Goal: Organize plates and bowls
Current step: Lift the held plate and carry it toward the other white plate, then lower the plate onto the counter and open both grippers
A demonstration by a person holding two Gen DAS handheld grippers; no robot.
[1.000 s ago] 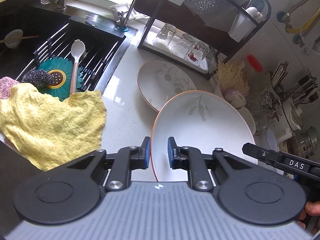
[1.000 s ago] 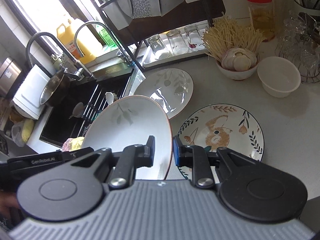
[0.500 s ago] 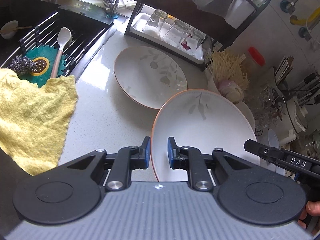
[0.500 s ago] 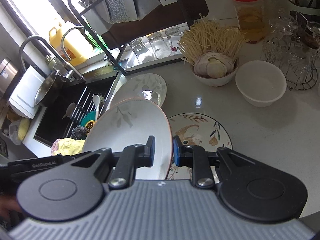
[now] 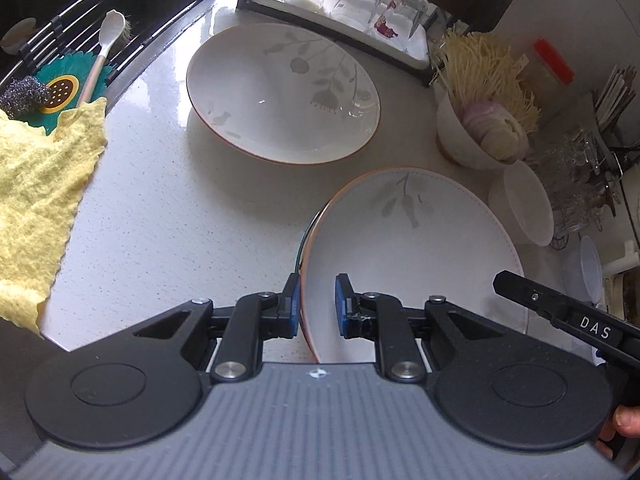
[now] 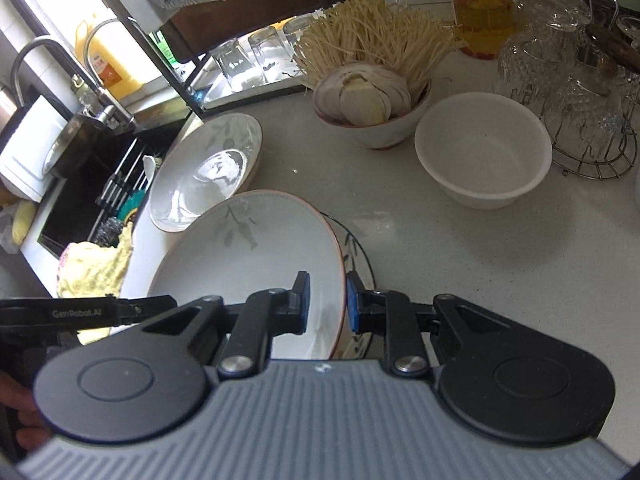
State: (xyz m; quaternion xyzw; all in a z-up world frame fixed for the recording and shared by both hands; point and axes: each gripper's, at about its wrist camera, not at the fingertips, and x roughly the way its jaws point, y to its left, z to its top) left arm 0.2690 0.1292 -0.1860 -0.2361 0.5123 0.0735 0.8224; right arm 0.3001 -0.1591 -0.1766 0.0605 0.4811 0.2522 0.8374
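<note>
Both jaws were clamped on the leaf plate (image 5: 412, 248), left gripper (image 5: 317, 304) and right gripper (image 6: 327, 302) at opposite rims; it had been lowered over the patterned plate (image 6: 356, 248) (stacking nearly done).

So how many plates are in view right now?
3: leaf plate held by both grippers, a matching plate near the sink, and a patterned plate mostly hidden beneath the held one.

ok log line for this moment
claws: left, right both gripping leaf plate | under it: patterned plate | stacking unfinished
</note>
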